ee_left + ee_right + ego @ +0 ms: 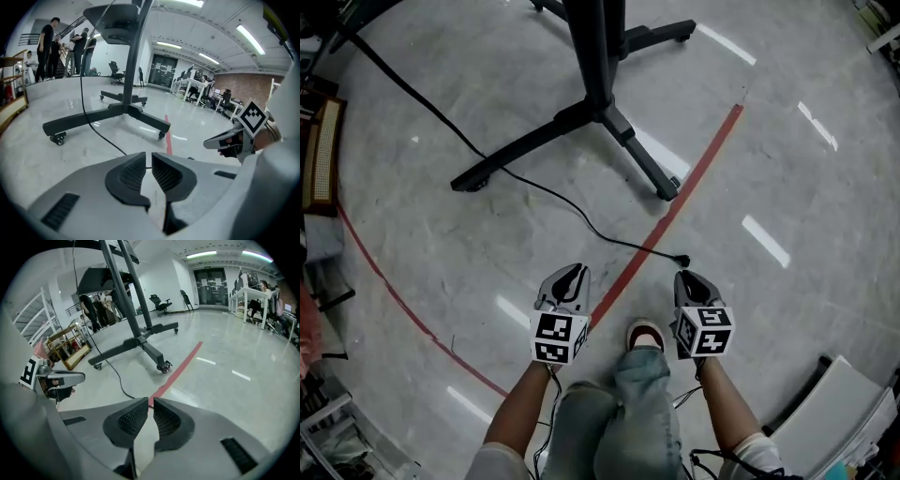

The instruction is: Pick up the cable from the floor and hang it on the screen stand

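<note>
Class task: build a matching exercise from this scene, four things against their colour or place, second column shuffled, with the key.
1 cable
2 floor stripe
3 screen stand base
4 shoe

A red
B between left gripper and right gripper
C black, thin, trailing across the floor
D black legs on castors

Pairs: 1-C, 2-A, 3-D, 4-B

- The screen stand (598, 94) was cut off by the head view's top edge.
- The cable (422, 99) ran off at top left, far end unseen.
- Distant people (65, 44) were too small to make out.
</note>
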Action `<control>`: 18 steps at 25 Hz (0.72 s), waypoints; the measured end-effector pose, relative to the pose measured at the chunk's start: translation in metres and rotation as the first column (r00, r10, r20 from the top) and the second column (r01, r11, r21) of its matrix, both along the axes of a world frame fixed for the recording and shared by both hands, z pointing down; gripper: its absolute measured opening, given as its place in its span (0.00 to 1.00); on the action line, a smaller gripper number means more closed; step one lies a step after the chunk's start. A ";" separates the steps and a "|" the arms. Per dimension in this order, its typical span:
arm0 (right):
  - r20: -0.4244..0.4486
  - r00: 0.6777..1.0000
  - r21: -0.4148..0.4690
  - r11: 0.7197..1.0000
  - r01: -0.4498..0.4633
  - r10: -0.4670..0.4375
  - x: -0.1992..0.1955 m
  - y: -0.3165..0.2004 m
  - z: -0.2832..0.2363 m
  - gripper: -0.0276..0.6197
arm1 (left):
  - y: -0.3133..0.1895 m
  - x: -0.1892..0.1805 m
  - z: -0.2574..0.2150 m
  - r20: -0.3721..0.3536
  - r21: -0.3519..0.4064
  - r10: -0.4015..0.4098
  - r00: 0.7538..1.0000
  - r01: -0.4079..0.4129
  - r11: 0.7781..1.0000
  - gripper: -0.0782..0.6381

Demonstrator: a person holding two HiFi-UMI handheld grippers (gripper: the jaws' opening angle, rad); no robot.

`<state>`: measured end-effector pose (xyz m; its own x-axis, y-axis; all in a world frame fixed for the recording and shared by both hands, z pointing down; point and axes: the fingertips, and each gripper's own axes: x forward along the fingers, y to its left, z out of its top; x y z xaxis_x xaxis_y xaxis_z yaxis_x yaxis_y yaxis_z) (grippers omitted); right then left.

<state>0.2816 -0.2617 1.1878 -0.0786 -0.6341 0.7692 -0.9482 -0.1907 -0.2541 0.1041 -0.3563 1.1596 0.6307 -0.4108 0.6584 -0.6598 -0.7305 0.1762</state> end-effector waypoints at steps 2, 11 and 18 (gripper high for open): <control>-0.004 1.000 0.011 1.000 0.004 -0.004 0.003 -0.004 0.029 0.09 | -0.007 0.002 0.028 0.006 0.013 0.025 1.000 -0.025 1.000 0.16; -0.084 0.989 0.015 0.992 0.124 -0.122 0.025 -0.008 0.084 0.24 | -0.036 0.016 0.086 0.029 0.011 0.171 0.985 -0.172 0.985 0.27; -0.216 0.848 -0.175 0.874 0.454 -0.484 0.027 0.002 0.119 0.29 | -0.041 0.012 0.101 0.036 -0.062 0.242 0.970 -0.240 0.969 0.33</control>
<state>0.3087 -0.2600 1.3070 -0.1443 -0.4770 0.8670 -0.9602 0.2792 -0.0062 0.1156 -0.3973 1.2602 0.6773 -0.2112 0.7048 -0.4733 -0.8585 0.1976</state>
